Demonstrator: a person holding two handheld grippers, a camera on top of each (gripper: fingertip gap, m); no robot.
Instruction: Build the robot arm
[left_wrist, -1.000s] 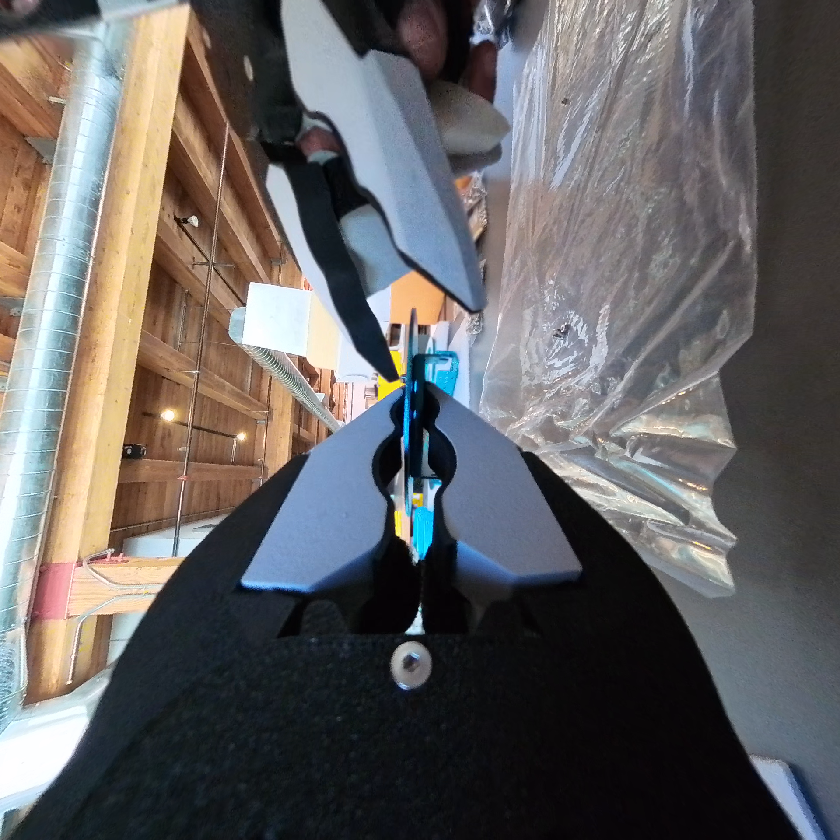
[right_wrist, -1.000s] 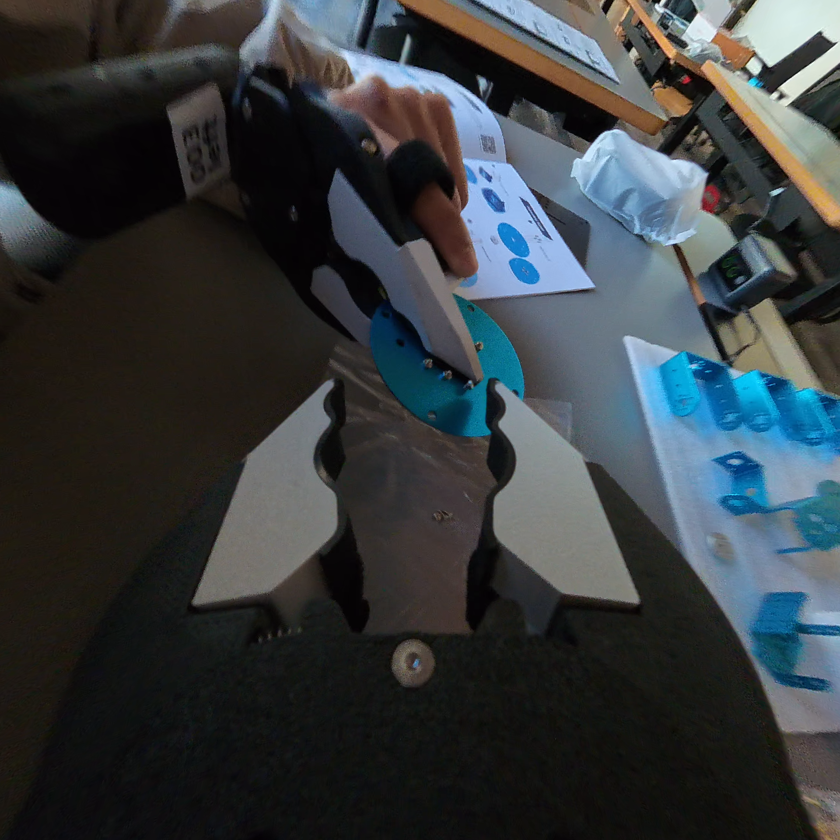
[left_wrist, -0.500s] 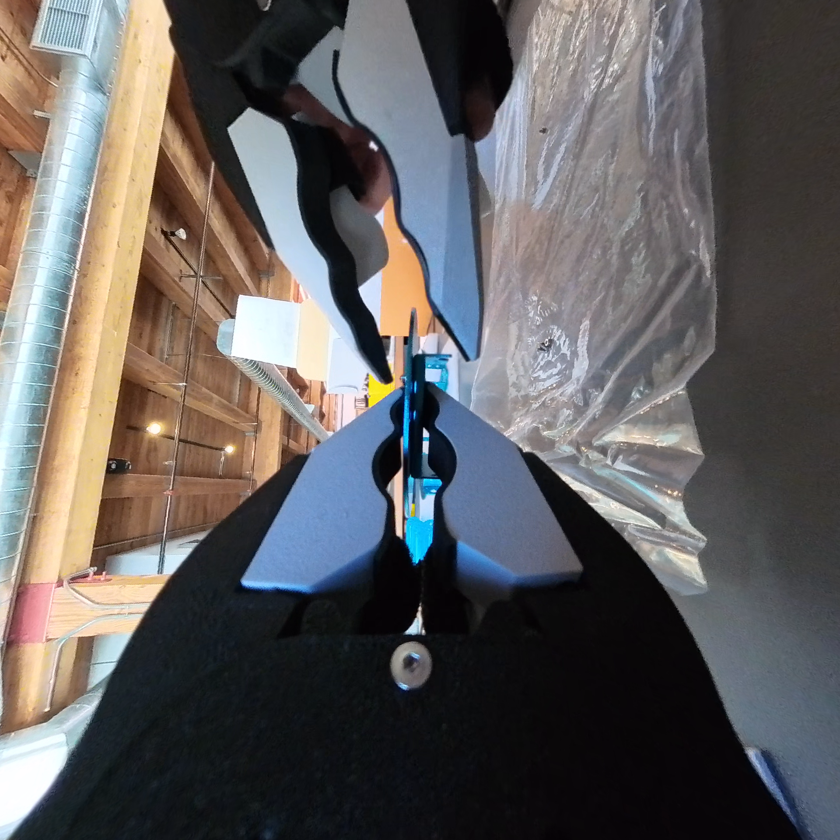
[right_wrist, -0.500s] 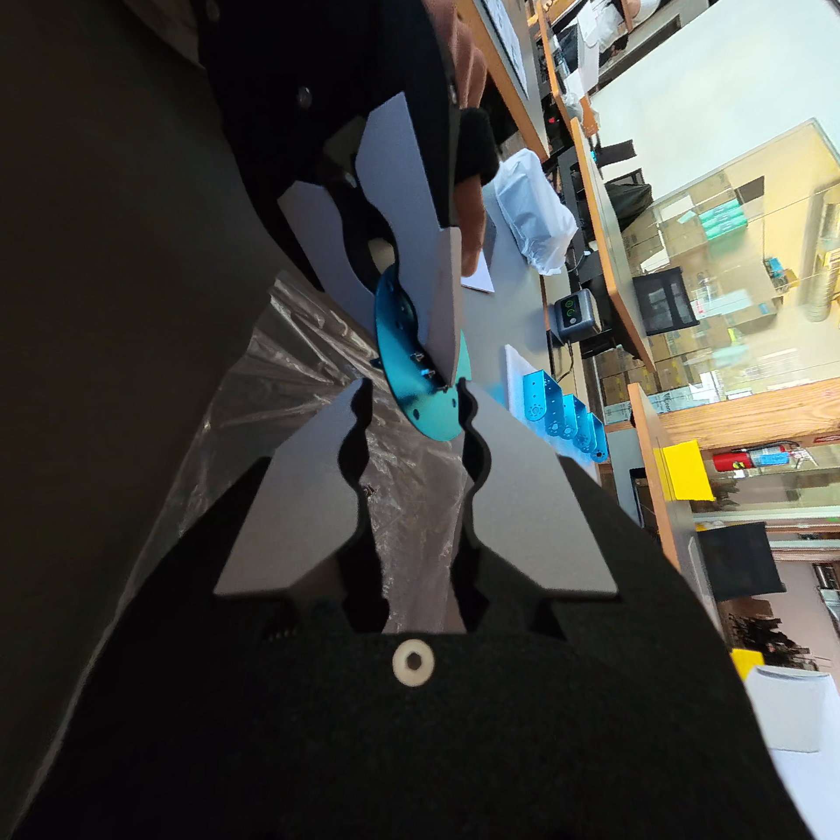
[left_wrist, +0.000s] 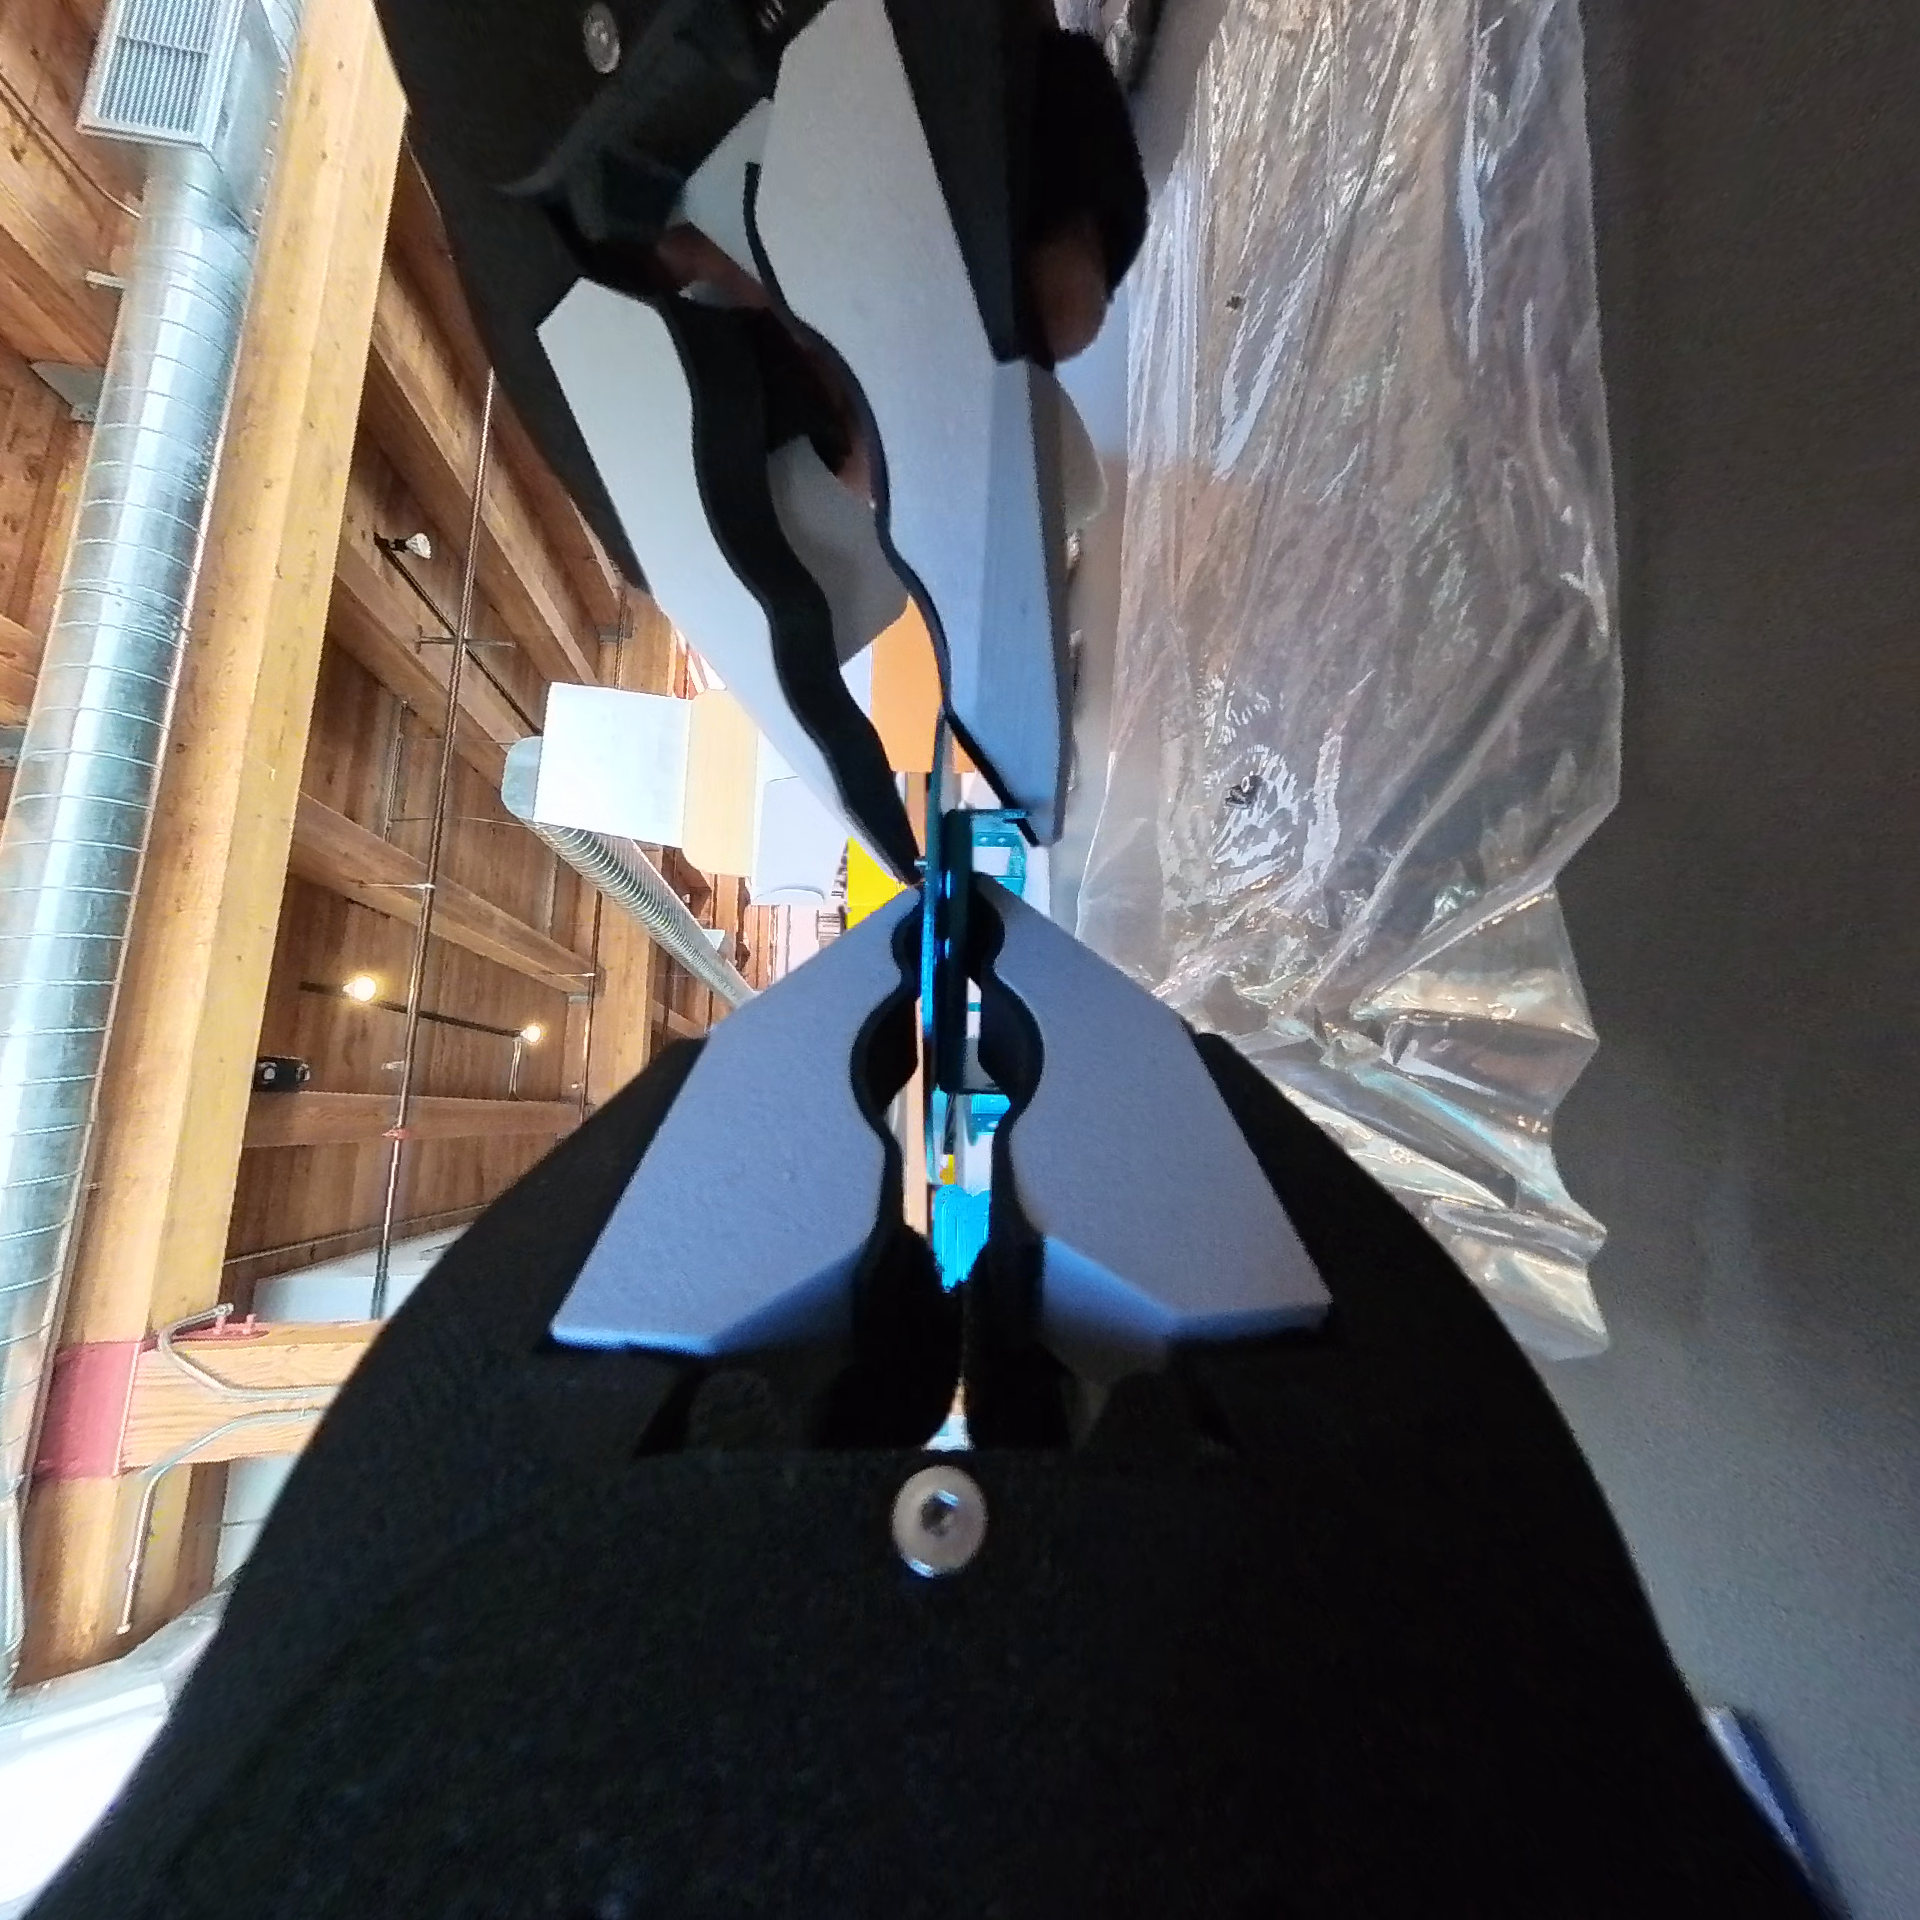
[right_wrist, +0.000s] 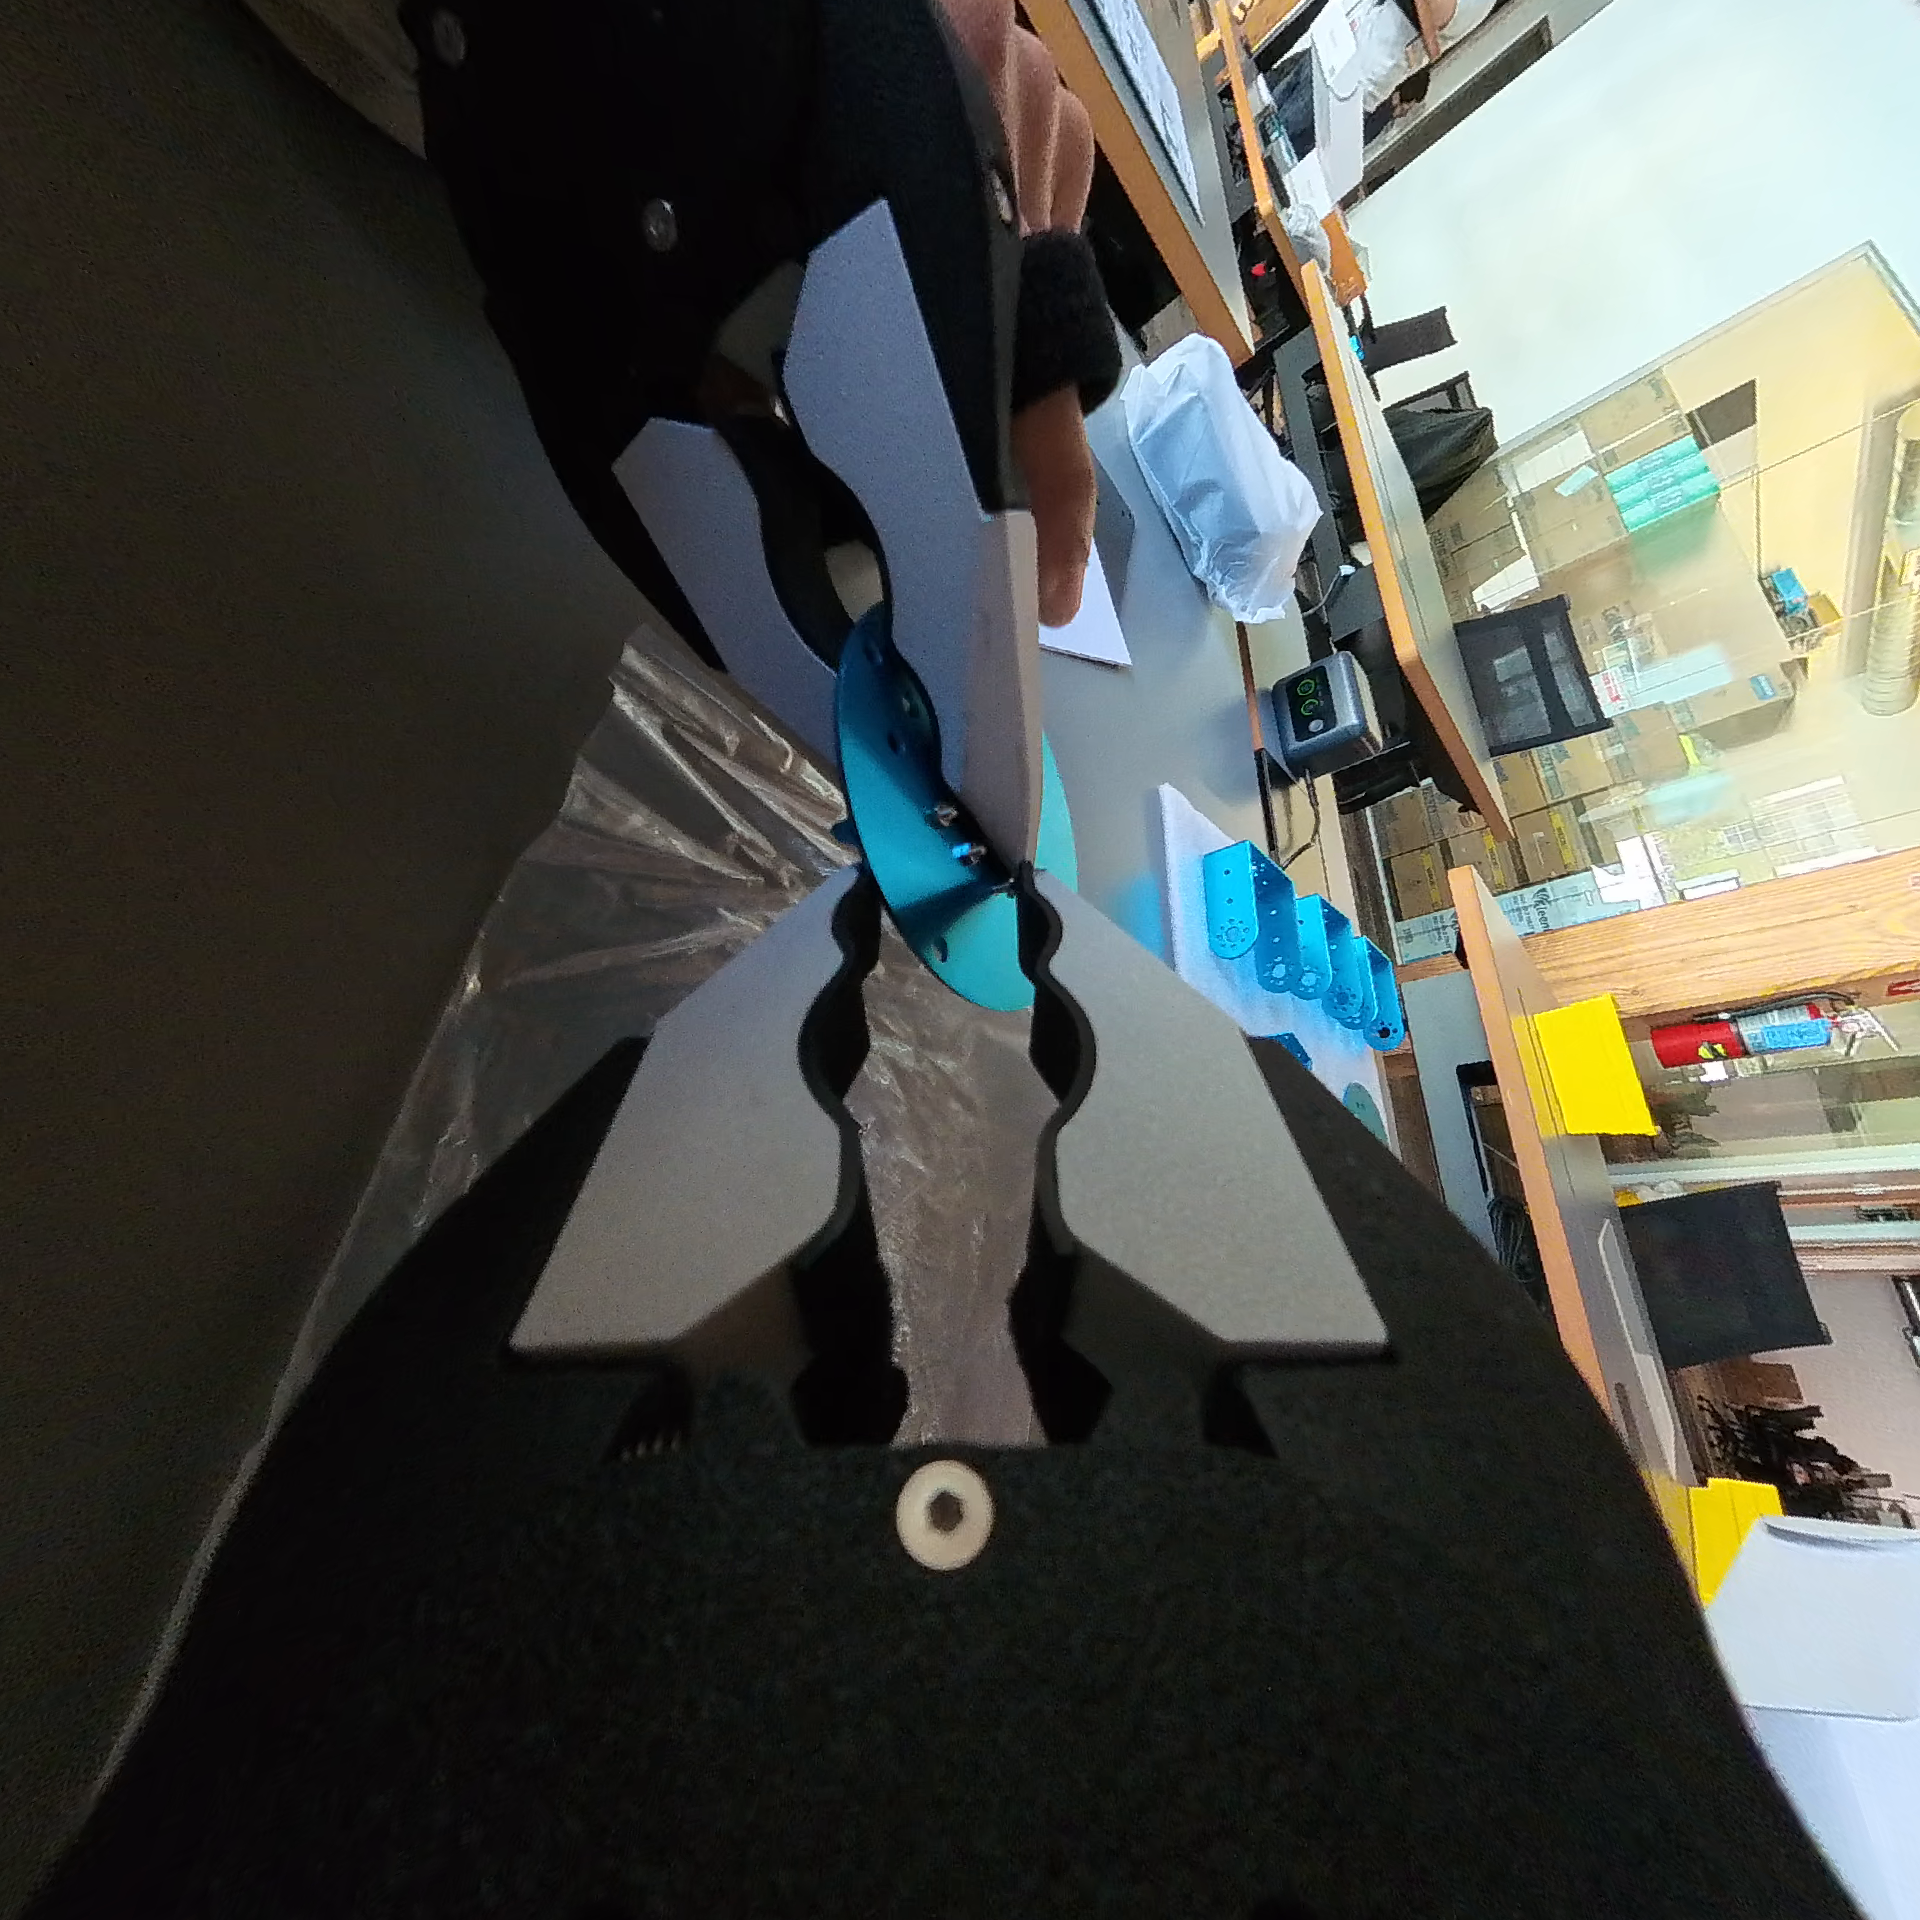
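Note:
A blue metal disc (left_wrist: 940, 966) with small screws through it stands on edge above the table. My left gripper (left_wrist: 951, 894) is shut on it; in the left wrist view I see the disc edge-on between the pads. In the right wrist view the disc (right_wrist: 904, 769) shows as a tilted oval held by the left gripper (right_wrist: 935, 800) coming down from above, with a person's finger (right_wrist: 1049, 540) beside it. My right gripper (right_wrist: 940, 883) is open. Its two tips sit on either side of the disc's lower rim. It also shows in the left wrist view (left_wrist: 977, 831), straddling the disc's far edge.
A crumpled clear plastic bag (left_wrist: 1351, 623) lies on the dark table under both grippers, with a small screw (left_wrist: 1242, 795) on it. In the right wrist view a white tray (right_wrist: 1179, 831) holds several blue brackets (right_wrist: 1299, 935). A white bag (right_wrist: 1216, 488), a paper sheet (right_wrist: 1091, 623) and a small display device (right_wrist: 1320, 707) lie beyond. The tips of both grippers are at nearly the same place.
The right gripper rolled onto its side, moved in on the disc and narrowed its jaws around the rim. The left gripper kept hold of the disc, now turned more upright.

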